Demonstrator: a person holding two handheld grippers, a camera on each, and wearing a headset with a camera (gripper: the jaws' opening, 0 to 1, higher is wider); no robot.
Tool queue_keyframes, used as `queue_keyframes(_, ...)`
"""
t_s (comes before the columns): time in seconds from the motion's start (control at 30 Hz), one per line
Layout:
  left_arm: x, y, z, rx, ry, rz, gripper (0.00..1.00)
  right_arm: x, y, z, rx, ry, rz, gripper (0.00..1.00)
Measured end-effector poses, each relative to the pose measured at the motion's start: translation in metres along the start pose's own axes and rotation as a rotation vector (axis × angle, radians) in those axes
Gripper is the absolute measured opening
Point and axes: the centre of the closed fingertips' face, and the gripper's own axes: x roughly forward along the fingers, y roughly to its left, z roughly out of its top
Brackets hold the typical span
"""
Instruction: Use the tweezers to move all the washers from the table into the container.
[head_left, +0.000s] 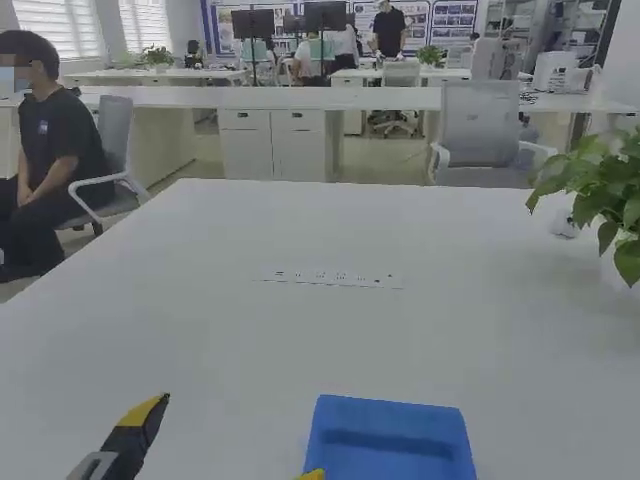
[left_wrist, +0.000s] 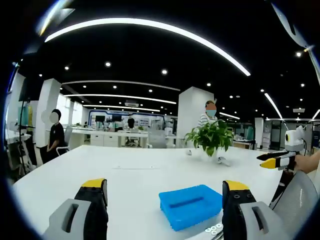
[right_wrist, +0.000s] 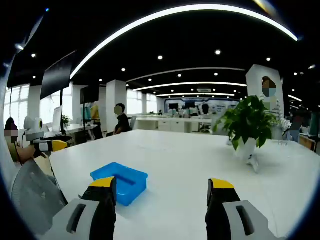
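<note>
Left gripper view: the left gripper (left_wrist: 164, 185) is held low over a white table (left_wrist: 125, 177), its two yellow-tipped jaws spread wide apart. A blue container (left_wrist: 190, 205) is seen on the table ahead of them, nearer the right-hand jaw. The washers (left_wrist: 215, 230) are seen as a small cluster of pale rings lying on the table just beside the container's near right corner, outside it. At the right edge of this view the right gripper (left_wrist: 277, 161) is held up above the table in a hand (left_wrist: 306, 162). A potted plant (left_wrist: 212, 137) is set farther back on the table, and a masked person (left_wrist: 210, 114) is seen standing behind it.

In the right gripper view, that gripper's jaws are likewise held well apart, and the container is seen to the left of them, close to the left-hand jaw. The plant is seen at the right, on the same table.

In the head view, the container is seen at the bottom edge of the picture, and a yellow-and-black jaw tip is seen to its left. A socket strip (head_left: 332, 277) is set flush in the middle of the table. A seated person (head_left: 45, 160) is seen at the far left, on an office chair (head_left: 108, 175).
</note>
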Motion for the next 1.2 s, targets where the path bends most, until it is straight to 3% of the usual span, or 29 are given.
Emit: queue_keyframes(1.2,0.0,0.0007,-0.0018,-0.019,0.006,-0.007,0.94,0.001,0.0008,-0.0068,-0.006,0.043,-0.024,0.69)
